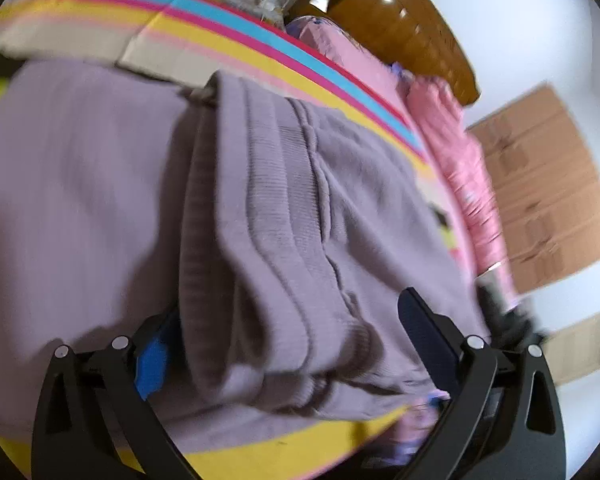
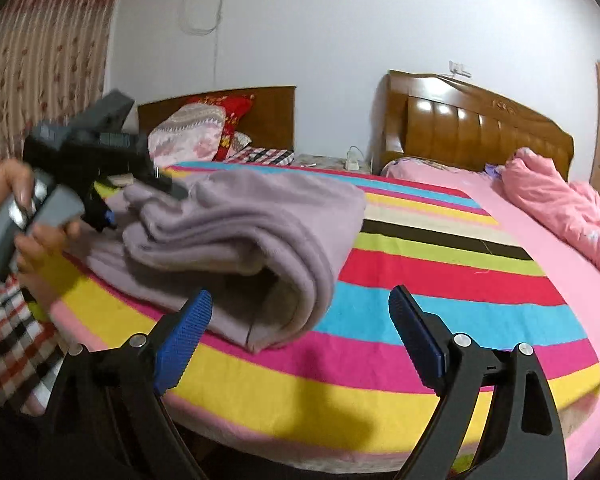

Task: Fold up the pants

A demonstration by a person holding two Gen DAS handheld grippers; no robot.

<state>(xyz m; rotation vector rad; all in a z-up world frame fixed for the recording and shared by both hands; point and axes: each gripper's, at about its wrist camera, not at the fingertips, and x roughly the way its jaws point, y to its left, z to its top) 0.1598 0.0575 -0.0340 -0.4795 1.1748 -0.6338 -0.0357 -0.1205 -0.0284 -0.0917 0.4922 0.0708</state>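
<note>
Left gripper [image 1: 288, 340] jaws spread wide, straddling the folded pants [image 1: 260, 208]; the cloth bundle fills the gap between the fingers, and whether the pads press on it I cannot tell through the blur. Right gripper [image 2: 300, 312] also spread wide, nothing between its fingers, hanging over the near edge of the striped bedspread [image 2: 440, 280]. Its left blue pad [image 2: 184, 344] sits just beside the pants' nearest folded corner; contact unclear.

Pants lie folded in a thick lilac stack on the bedspread, toward the near left part of the bed. In the right wrist view, the long axis runs from the near corner back and left toward the left gripper, rounded fold edge facing right. In the left wrist view, the ribbed fold ridges run away from the gripper, up the frame.

Person's hand [image 2: 40, 236] grips the left gripper's grey handle at the stack's far left end. Pink quilt [image 2: 560, 204] lies well apart, by the wooden headboard [image 2: 480, 128].
</note>
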